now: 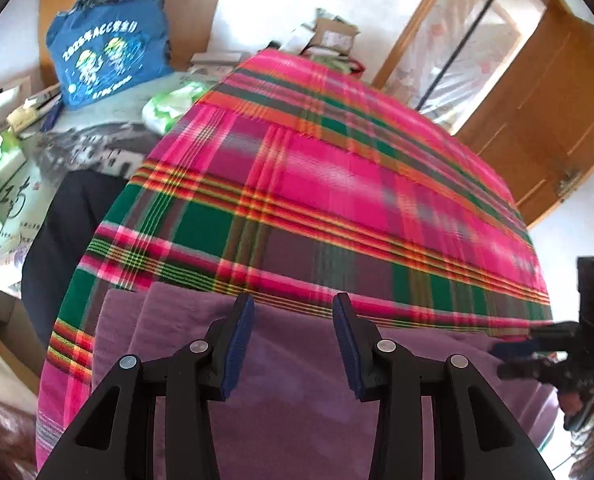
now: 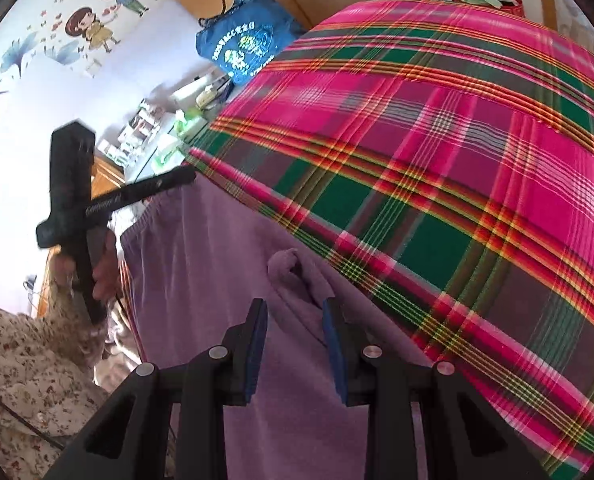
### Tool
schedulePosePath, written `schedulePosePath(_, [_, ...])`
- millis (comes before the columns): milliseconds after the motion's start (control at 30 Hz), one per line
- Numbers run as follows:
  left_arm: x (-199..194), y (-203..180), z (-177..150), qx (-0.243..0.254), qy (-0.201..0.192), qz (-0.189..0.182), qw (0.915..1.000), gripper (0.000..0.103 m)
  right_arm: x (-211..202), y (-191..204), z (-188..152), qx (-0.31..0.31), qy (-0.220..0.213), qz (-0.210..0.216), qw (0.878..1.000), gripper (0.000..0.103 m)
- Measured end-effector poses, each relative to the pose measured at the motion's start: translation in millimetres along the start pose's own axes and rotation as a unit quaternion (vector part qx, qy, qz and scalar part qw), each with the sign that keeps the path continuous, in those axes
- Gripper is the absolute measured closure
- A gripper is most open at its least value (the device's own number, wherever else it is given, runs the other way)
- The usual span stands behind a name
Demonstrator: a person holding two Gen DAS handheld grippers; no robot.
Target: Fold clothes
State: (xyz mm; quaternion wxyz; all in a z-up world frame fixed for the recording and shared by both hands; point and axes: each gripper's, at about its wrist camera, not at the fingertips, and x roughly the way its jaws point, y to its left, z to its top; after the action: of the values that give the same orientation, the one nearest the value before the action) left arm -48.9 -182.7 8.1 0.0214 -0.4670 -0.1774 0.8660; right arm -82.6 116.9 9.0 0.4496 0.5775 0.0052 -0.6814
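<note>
A purple garment (image 1: 297, 400) lies flat on a pink, green and red plaid sheet (image 1: 337, 184) near its front edge. My left gripper (image 1: 293, 308) hovers open over the garment's far edge, with nothing between its blue pads. My right gripper (image 2: 295, 312) is also open, low over the purple garment (image 2: 201, 280). A rolled sleeve end (image 2: 289, 264) lies just ahead of its fingertips, and the sleeve runs back between the fingers; the pads do not visibly press it. The right gripper (image 1: 513, 360) shows at the garment's right side in the left wrist view. In the right wrist view the left gripper (image 2: 185, 178) reaches over the garment's left corner.
A blue printed bag (image 1: 109, 48) stands beyond the sheet's left side, with green tissue packs (image 1: 169, 108) and boxes around it. A wooden door (image 1: 545, 120) is at the right. A person's floral sleeve (image 2: 25, 360) and hand (image 2: 105, 268) hold the left gripper.
</note>
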Motion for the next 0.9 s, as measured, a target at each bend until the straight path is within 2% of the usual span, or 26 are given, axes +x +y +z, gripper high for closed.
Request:
schedulePosePath(133, [7.1,2.9,1.2,-0.004,0.009,-0.001,0.9999,0.061,-3.6,-0.3,1.0,0.007,0.006,-0.010,1.000,0.073])
schedulePosePath(267, [11.9,2.8,2.1,-0.006,0.015,0.001,0.9999,0.061,-5.9,-6.4,11.4,0.024,0.000,0.026,0.999,0.073])
schedulePosePath(400, [11.3,4.1,1.5,-0.007,0.013,-0.004,0.9999,0.061,8.8,-14.9,19.5,0.070,0.013,0.105,0.992,0.073])
schedulePosePath(467, [11.5,5.0,1.4,-0.008,0.012,-0.007,0.9999,0.061,16.4,-18.3,21.0,0.094,0.025,0.121,0.988,0.073])
schedulePosePath(567, [11.6,5.0,1.0,-0.007,0.011,-0.008,0.9999,0.061,20.2,-29.9,23.7,0.134,0.026,0.127,0.983,0.073])
schedulePosePath(667, [12.2,5.7,1.2,-0.008,0.010,-0.010,0.9999,0.061,17.8,-38.6,24.3,0.158,0.024,0.113,0.981,0.073])
schedulePosePath(900, [12.4,7.4,0.7,-0.008,0.004,-0.015,0.9998,0.061,28.4,-52.6,31.4,0.214,0.035,0.140,0.966,0.073])
